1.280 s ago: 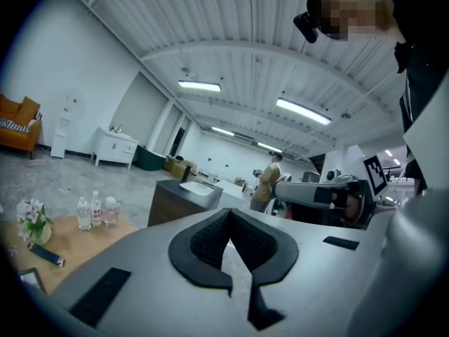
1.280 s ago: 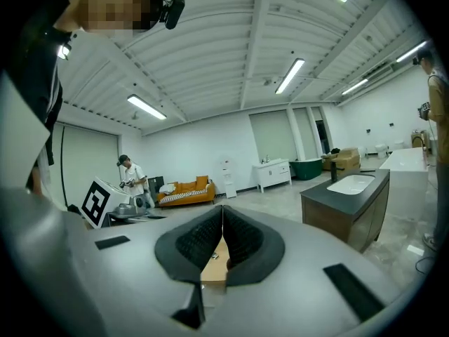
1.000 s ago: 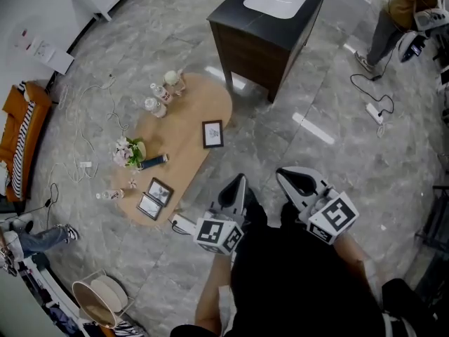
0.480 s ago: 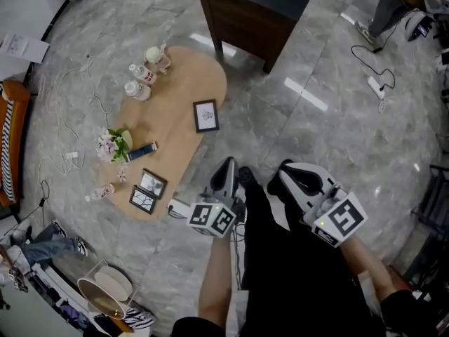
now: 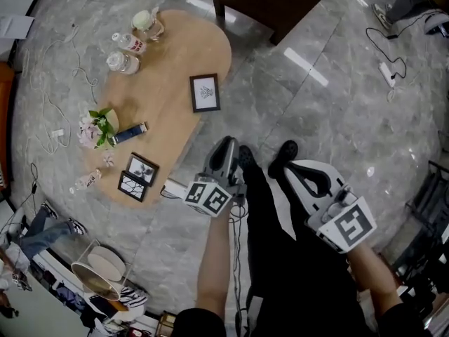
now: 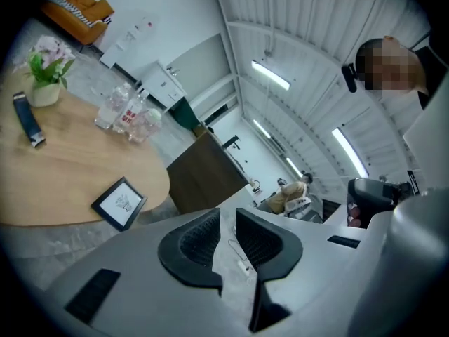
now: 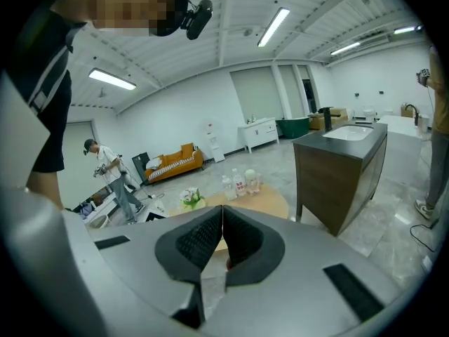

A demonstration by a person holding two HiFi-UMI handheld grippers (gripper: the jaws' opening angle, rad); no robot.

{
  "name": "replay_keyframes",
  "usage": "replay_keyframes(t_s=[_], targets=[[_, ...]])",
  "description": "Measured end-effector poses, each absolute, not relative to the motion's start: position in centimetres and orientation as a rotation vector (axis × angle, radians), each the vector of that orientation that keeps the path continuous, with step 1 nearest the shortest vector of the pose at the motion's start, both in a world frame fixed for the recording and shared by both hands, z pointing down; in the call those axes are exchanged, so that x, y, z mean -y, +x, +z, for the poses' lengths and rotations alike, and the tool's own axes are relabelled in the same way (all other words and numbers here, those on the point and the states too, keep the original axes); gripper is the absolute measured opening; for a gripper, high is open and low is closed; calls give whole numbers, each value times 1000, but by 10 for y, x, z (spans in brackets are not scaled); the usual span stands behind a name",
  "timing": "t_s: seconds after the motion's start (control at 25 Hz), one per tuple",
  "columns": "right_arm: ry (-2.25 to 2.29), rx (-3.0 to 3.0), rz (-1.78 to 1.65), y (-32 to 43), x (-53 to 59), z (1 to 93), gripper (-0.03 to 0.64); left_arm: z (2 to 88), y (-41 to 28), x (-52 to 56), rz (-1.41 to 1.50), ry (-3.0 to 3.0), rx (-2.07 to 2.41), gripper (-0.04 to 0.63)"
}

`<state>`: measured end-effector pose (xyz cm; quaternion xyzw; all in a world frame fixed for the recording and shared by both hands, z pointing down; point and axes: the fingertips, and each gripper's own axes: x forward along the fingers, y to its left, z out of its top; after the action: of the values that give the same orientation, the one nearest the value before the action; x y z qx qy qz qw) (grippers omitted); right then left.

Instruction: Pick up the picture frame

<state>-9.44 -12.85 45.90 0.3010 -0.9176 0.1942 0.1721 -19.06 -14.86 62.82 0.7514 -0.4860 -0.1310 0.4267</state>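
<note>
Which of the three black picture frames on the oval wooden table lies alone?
The black picture frame nearest the dark cabinet, at the oval wooden table's edge; the other two frames lie side by side.

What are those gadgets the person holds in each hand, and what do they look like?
Each is a pale grey plastic tool ending in a two-fingered claw. The left claw and right claw carry black ribbed pads inside. Behind each sits a white cube printed with black square markers. The forearms are bare; the clothing is black. The left claw's jaws are opening, nothing between them.
</note>
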Motion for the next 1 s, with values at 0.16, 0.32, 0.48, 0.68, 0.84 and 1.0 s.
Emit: replay_keyframes(t_s=[0.16,0.32,0.48,0.68,0.84,1.0], targets=[[837,2595,573,-108,138,481,12,678,-205,153,-378,1773,1208,106],[844,2580,609,-113,142,498,13,719,-212,160,-417,1683,1191,158],[847,2546,646,-113,144,518,12,756,-216,172,-478,1593,1163,254],[859,2512,675,-111,152,537,12,806,-223,182,-535,1479,1154,332],[866,2491,688,-108,157,550,12,838,-228,186,-600,1368,1150,359],[869,2474,703,-107,158,560,12,859,-231,191,-704,1233,1134,368]])
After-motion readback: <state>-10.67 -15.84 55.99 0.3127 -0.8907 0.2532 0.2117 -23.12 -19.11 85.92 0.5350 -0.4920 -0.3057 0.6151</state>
